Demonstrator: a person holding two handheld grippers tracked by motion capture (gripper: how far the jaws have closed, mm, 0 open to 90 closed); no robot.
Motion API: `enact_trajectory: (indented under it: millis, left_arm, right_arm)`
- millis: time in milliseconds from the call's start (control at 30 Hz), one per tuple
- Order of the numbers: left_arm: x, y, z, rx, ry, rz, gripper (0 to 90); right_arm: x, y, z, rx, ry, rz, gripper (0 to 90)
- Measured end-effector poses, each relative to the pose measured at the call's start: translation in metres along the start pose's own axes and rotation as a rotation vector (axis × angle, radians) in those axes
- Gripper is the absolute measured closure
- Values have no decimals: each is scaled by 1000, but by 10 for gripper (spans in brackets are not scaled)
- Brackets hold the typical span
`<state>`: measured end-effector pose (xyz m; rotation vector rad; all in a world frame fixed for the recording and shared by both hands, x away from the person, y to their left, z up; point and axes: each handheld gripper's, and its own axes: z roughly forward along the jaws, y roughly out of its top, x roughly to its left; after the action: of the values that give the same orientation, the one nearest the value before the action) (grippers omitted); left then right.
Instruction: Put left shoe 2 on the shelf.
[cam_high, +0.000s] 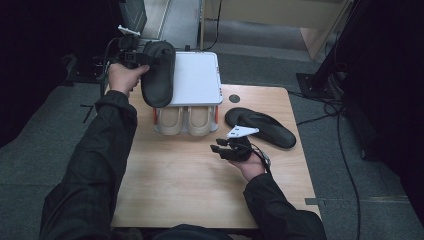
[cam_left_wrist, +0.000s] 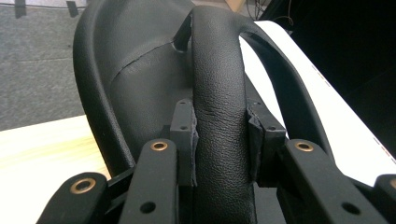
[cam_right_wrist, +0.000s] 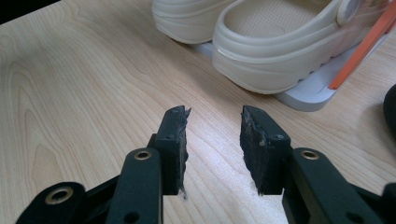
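Black leather marks the flip-flop (cam_high: 159, 75) that the left gripper (cam_high: 131, 57) carries in the high view, above the left edge of a white two-tier shoe rack (cam_high: 197, 80); the sandal's long axis runs away from the person, parallel to the rack's side. Cream clogs (cam_high: 186, 120) occupy the lower tier. A second black flip-flop (cam_high: 261, 127) lies on the worktop (cam_high: 190, 185) to the right, just beyond the right gripper (cam_high: 220, 146), the nearer hand for it.

Left gripper view: both fingers (cam_left_wrist: 183, 126) press on the flip-flop's strap (cam_left_wrist: 217, 93), with the sole rising behind it and the white rack top (cam_left_wrist: 327, 116) lying to the right.

Right gripper view: the fingers (cam_right_wrist: 173, 135) stand apart and empty over bare wood, pointing towards the clogs (cam_right_wrist: 275, 46); the second sandal's edge (cam_right_wrist: 390, 109) lies off to their right.
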<state>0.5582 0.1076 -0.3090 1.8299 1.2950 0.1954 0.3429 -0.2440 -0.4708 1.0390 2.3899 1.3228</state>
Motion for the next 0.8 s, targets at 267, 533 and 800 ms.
enact_trajectory:
  millis: [267,533,800]
  left_arm:
    - [-7,0,18,17,-18,-3,679]
    - [-10,0,30,38,-12,7,678]
    - [-12,1,32,40,-3,23,674]
  right_arm:
    - [0,-2,-2,0,-6,6,617]
    - [-3,-4,-6,-5,-19,11,617]
    - [-5,-5,-9,-8,-30,17,617]
